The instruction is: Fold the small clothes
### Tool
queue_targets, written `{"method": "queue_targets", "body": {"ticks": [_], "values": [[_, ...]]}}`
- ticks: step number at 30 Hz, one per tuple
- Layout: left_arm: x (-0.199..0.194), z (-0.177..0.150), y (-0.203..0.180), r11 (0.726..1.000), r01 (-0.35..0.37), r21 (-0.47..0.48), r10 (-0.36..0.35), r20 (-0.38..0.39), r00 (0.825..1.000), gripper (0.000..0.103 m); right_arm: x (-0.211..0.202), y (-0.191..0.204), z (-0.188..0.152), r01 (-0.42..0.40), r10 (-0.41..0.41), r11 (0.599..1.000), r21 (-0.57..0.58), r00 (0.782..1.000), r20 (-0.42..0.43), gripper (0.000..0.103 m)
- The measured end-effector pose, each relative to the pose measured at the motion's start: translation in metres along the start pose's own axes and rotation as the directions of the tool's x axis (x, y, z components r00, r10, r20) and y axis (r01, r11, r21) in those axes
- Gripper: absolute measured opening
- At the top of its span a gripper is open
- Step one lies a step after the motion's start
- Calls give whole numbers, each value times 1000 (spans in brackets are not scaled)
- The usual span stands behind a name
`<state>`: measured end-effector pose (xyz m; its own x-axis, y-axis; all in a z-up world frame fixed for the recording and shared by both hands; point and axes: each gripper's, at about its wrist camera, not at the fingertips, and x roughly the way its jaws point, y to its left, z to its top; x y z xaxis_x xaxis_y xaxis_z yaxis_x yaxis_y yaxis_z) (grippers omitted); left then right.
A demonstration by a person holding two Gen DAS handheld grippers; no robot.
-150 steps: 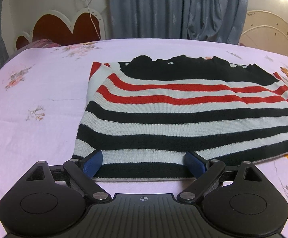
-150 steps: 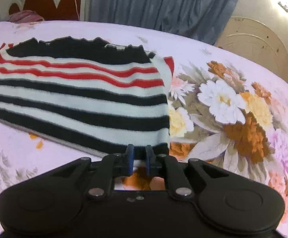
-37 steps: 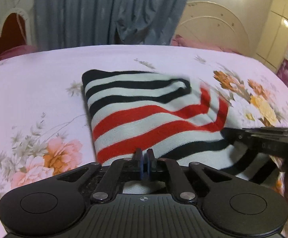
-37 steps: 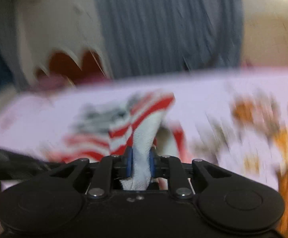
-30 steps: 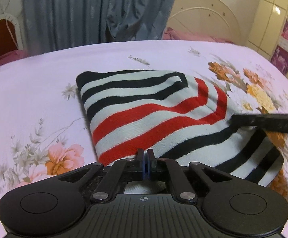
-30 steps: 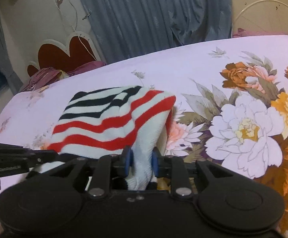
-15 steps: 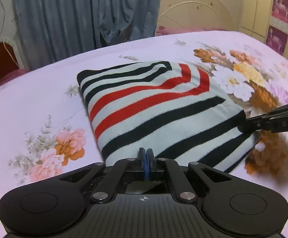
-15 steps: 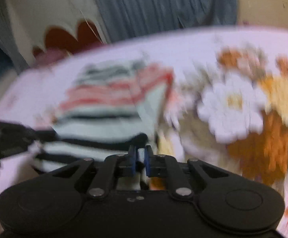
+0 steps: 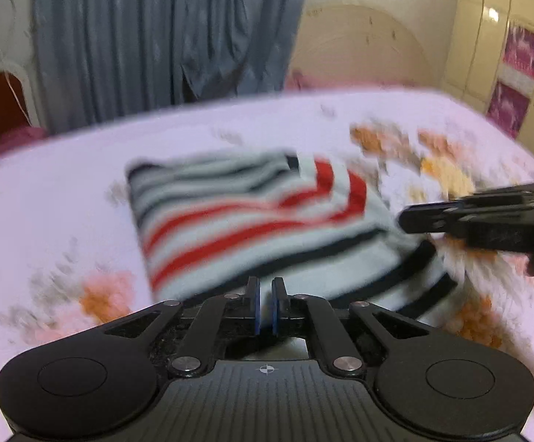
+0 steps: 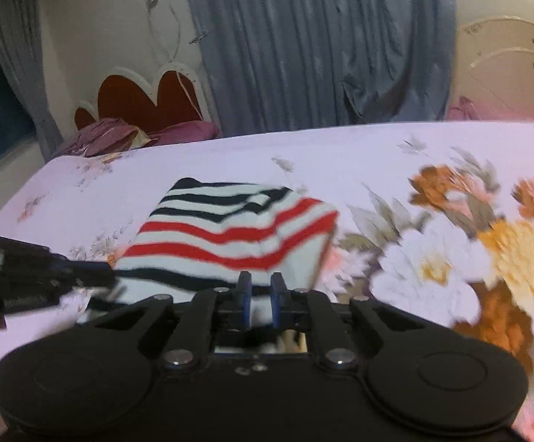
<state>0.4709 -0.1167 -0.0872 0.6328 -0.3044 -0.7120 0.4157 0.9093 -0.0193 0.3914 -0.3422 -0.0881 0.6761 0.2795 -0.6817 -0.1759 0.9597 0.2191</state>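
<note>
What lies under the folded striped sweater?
The striped sweater rests on the floral bedsheet, which shows all around it. Anything beneath or inside the folded layers is covered.

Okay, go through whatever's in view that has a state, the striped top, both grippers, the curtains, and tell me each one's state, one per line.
Striped sweater: folded into a compact block, lying flat on the floral bedsheet.
Left gripper: fingers nearly together, nothing between them, at the sweater's near edge.
Right gripper: fingers have just been closing; narrow gap, no cloth pinched.
Blue curtains: drawn closed.
</note>
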Motion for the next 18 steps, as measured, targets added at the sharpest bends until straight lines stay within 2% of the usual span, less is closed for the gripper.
{"method": "queue_targets", "body": {"ticks": [1, 2, 3, 5, 6, 8, 12, 15, 16, 17, 18], "values": [[6, -6, -1, 1000, -4, 9, 5, -16, 1000, 3, 18, 2, -7, 27, -29, 999, -26, 996, -86, 7], [6, -12, 3, 1000, 14, -21, -14, -10, 1000, 3, 30, 1, -17, 29, -34, 999, -36, 989, -143, 6], [5, -12, 9, 997, 33, -63, -34, -19, 999, 3, 28, 1, -21, 21, -27, 998, -52, 993, -115, 5], [-2, -5, 18, 993, 51, -109, -52, -10, 999, 3, 24, 2, -12, 12, -19, 998, -56, 992, -128, 5], [-7, 2, 20, 994, 39, -103, -36, 34, 999, 3, 20, 2, -5, 1, -5, 999, -47, 995, -96, 6], [-3, 17, 21, 997, 7, -83, -1, 73, 997, 3, 17, -1, 12, 1, -2, 999, -40, 1000, -9, 12], [30, 60, 24, 997, 27, -73, -21, 80, 997, 3, 49, -6, 49, 33, -33, 999, -8, 999, 25, 13], [64, 74, 24, 995, 46, -85, -43, 32, 999, 3, 85, -10, 69, 17, -17, 999, 39, 1000, -9, 13], [73, 70, 25, 998, 3, -65, -2, 10, 1000, 3, 93, -10, 69, 11, -10, 1000, 25, 1000, -30, 13], [83, 64, 26, 998, -55, -40, 54, -28, 998, 3, 105, -8, 65, 32, -33, 999, -21, 997, -72, 8], [88, 59, 30, 996, -69, -53, 67, -38, 997, 2, 115, -9, 59, 79, -86, 995, -60, 990, -110, 8]]}}
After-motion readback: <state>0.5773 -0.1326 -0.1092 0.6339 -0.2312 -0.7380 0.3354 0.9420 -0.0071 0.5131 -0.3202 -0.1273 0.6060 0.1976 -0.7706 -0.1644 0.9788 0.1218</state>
